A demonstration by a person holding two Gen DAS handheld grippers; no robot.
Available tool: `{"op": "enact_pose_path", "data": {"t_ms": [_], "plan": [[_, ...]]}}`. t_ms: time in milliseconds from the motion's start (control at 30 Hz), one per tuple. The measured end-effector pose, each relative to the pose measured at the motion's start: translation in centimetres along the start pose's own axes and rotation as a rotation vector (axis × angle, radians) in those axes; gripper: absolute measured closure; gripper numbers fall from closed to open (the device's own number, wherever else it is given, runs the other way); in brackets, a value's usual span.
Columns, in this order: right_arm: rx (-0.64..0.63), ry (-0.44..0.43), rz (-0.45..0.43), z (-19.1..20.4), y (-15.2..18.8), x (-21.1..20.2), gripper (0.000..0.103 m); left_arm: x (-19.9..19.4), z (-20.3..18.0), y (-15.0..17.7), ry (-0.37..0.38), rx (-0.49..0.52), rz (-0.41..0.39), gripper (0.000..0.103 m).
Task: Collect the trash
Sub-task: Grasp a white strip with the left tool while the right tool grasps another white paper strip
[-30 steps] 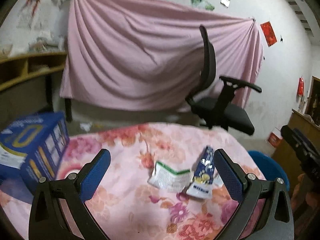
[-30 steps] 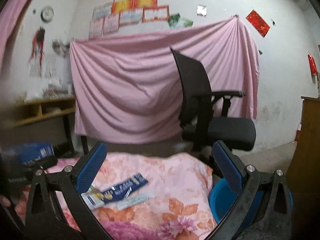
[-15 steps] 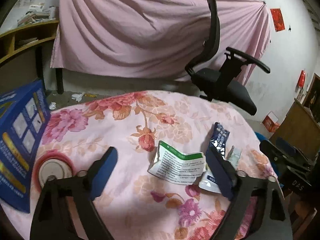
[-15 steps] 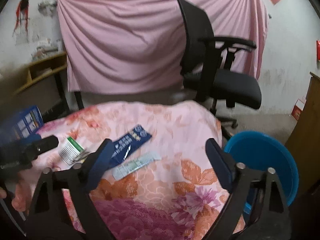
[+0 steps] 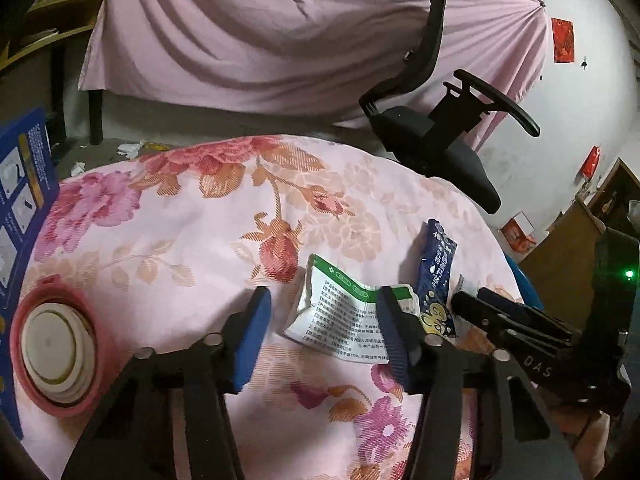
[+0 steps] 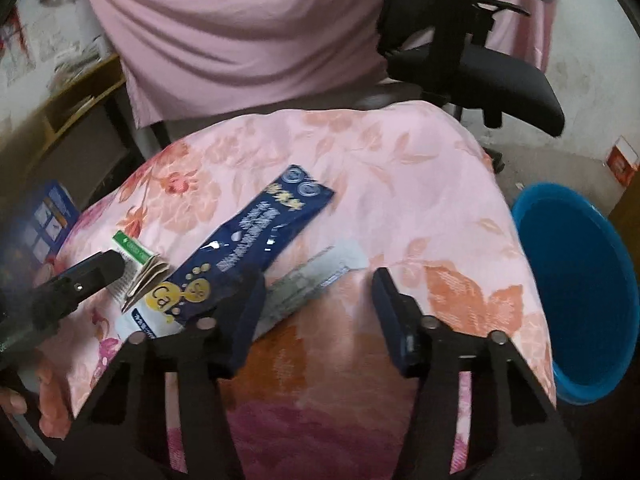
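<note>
1. The left claw (image 5: 322, 330) hangs over the white packet (image 5: 340, 318), blue pads either side of its right end. Its jaws have just been closing, yet neither pad presses the foil, so it is spread, gripping nothing.
2. The right claw (image 6: 316, 312) straddles the clear strip (image 6: 308, 282). Its jaws too have just been closing, with the strip's near end between them, unpinched.
3. The blue sachet (image 6: 248, 240) lies between the two wrappers, overlapping both.
4. All three are thin, crinkled film lying flat on the floral surface (image 5: 192, 216), so pads probably need to scrape under an edge.
5. The blue tub (image 6: 580, 280) stands on the floor just beside the surface, likely for the trash.
</note>
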State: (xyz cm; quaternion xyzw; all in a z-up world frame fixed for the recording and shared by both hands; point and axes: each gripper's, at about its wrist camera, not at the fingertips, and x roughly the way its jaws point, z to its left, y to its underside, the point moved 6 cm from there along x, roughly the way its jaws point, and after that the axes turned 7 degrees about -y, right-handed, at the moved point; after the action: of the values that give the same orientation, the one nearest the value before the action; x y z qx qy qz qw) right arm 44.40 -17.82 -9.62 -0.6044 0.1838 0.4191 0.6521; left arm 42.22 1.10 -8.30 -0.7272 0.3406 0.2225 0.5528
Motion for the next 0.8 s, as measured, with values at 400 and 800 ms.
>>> {"op": "enact_pose_path", "data": {"t_ms": [400, 800], "plan": [[-0.051, -0.076, -0.003, 1.4, 0.4, 0.0, 0.06, 0.0, -0.6, 0.4, 0.016, 0.022, 0.011, 0.086], [-0.163, -0.077, -0.101, 3.5, 0.4, -2.1, 0.071, -2.2, -2.4, 0.3, -0.007, 0.104, -0.134, 0.098]]}}
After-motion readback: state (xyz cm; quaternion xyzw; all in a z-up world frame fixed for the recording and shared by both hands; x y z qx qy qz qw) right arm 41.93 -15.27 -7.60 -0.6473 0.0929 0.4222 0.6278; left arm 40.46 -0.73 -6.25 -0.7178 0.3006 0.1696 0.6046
